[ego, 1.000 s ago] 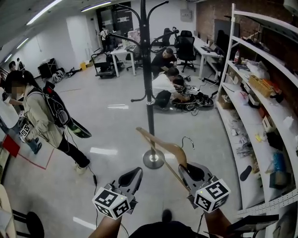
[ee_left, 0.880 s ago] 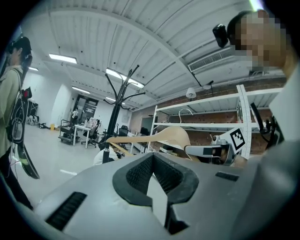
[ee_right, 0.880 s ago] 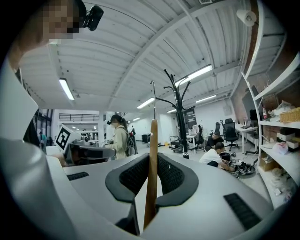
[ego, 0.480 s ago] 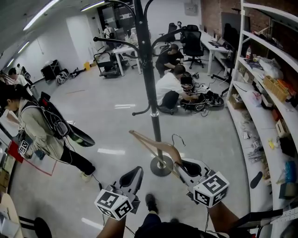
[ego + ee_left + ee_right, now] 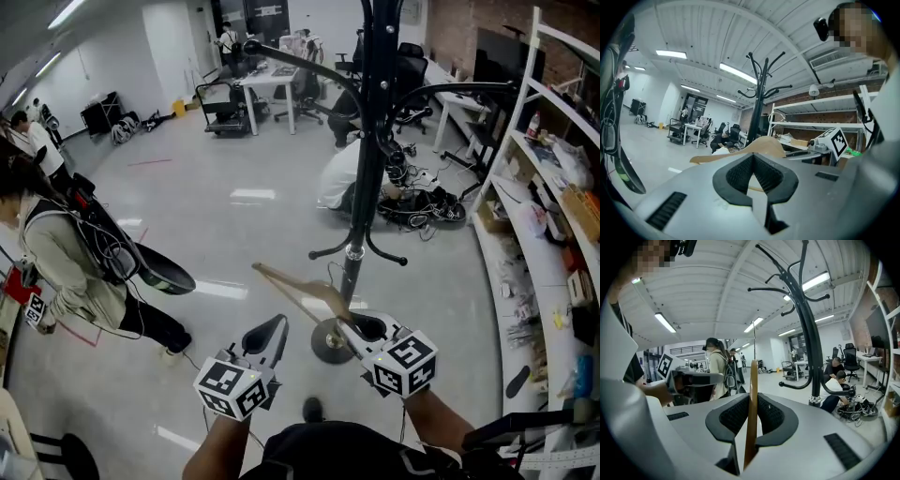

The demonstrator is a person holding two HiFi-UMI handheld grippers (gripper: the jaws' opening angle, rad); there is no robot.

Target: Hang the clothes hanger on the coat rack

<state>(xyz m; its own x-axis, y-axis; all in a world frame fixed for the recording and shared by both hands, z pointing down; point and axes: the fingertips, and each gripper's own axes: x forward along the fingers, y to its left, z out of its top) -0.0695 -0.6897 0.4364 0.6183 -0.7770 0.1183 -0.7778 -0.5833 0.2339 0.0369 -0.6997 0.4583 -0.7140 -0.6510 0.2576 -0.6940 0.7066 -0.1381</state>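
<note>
Right gripper (image 5: pixel 362 328): clamped on the wooden hanger (image 5: pixel 298 292);
Left gripper (image 5: pixel 268 336): jaws together, empty;
Coat rack (image 5: pixel 364 187): near the hanger

Surroundings: open workroom floor with bystanders, shelving and furniture.
A person with a black backpack (image 5: pixel 66 258) stands at the left edge of the grey floor (image 5: pixel 216 169). White shelving (image 5: pixel 548 173) loaded with small items runs along the right edge. Mid-floor, a crouching person (image 5: pixel 339 173) is just beside a tangle of cables (image 5: pixel 427 208). A white table (image 5: pixel 267 80), a cart (image 5: pixel 217 105) and office chairs (image 5: pixel 412 61) occupy the far end.
</note>
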